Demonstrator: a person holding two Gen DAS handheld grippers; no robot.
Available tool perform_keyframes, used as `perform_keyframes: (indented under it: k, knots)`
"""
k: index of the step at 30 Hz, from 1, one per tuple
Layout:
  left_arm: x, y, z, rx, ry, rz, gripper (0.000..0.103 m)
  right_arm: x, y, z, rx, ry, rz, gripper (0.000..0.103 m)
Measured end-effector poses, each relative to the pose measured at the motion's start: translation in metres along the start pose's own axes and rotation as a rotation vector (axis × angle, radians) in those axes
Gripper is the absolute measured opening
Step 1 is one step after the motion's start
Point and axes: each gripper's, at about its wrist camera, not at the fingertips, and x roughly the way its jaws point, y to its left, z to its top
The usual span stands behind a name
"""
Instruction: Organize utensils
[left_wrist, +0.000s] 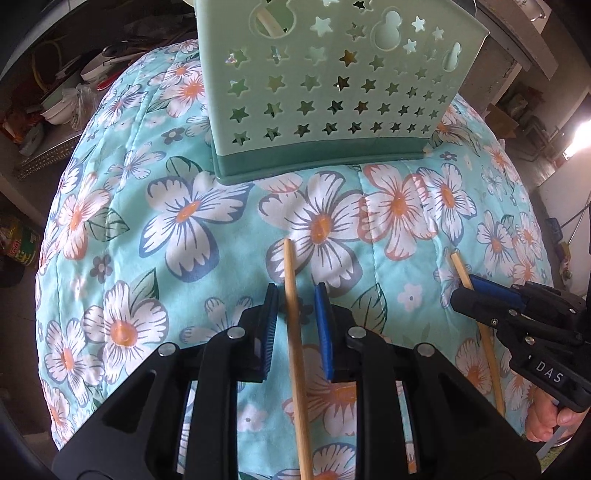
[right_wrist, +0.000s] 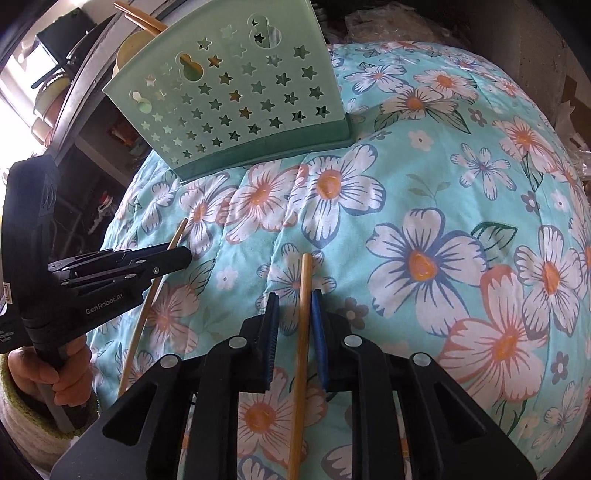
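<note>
Two chopsticks lie on floral cloth, well short of green holder. Left gripper straddles left chopstick; pads apart, gaps both sides, no pinch. Right gripper straddles right chopstick; stick against right pad, gap at left pad, not clamped.

Each fisheye camera rides a gripper, looking steeply down along its fingers, close over the floral quilt. Both views share the green star-holed holder at twelve o'clock (the left view's neighbour shows at three, the right's at nine).
</note>
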Motion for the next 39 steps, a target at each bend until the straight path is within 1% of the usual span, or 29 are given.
perform_keyframes:
  k: [3, 4, 5, 8, 11, 15, 20, 23, 27, 29, 39]
  knots:
    - [0.001, -0.003, 0.003, -0.013, -0.011, 0.014, 0.011, -0.004, -0.004, -0.001, 0.014, -0.005, 0.008, 0.007]
    - [0.001, -0.003, 0.003, -0.016, -0.013, 0.017, 0.010, -0.005, -0.005, 0.000, 0.023, -0.009, 0.018, 0.007]
    - [0.000, -0.002, 0.003, -0.017, -0.015, 0.020, 0.006, -0.007, -0.006, 0.000, 0.027, -0.012, 0.025, 0.007]
    - [-0.004, 0.005, 0.003, -0.033, -0.019, 0.009, 0.005, -0.017, -0.007, 0.001, 0.037, -0.031, 0.045, 0.006]
    - [-0.015, 0.009, 0.003, -0.040, -0.041, -0.005, 0.005, -0.031, -0.007, 0.002, 0.044, -0.061, 0.067, 0.006]
    - [-0.041, 0.012, 0.005, -0.056, -0.080, -0.051, 0.005, -0.055, -0.007, 0.005, 0.051, -0.109, 0.099, 0.006]
    - [-0.089, 0.021, 0.002, -0.065, -0.153, -0.116, 0.005, -0.095, -0.008, 0.008, 0.053, -0.191, 0.141, 0.006]
    - [-0.112, 0.018, 0.005, -0.053, -0.196, -0.133, 0.005, -0.116, -0.008, 0.009, 0.045, -0.237, 0.151, 0.006]
    - [-0.138, 0.012, 0.000, -0.032, -0.250, -0.137, 0.005, -0.142, -0.007, 0.006, 0.036, -0.287, 0.162, 0.006]
    - [-0.147, 0.009, -0.002, -0.018, -0.275, -0.127, 0.005, -0.151, -0.006, 0.004, 0.031, -0.307, 0.162, 0.006]
    - [-0.178, -0.019, -0.008, 0.092, -0.393, 0.035, 0.005, -0.176, -0.003, 0.002, 0.015, -0.370, 0.172, 0.006]
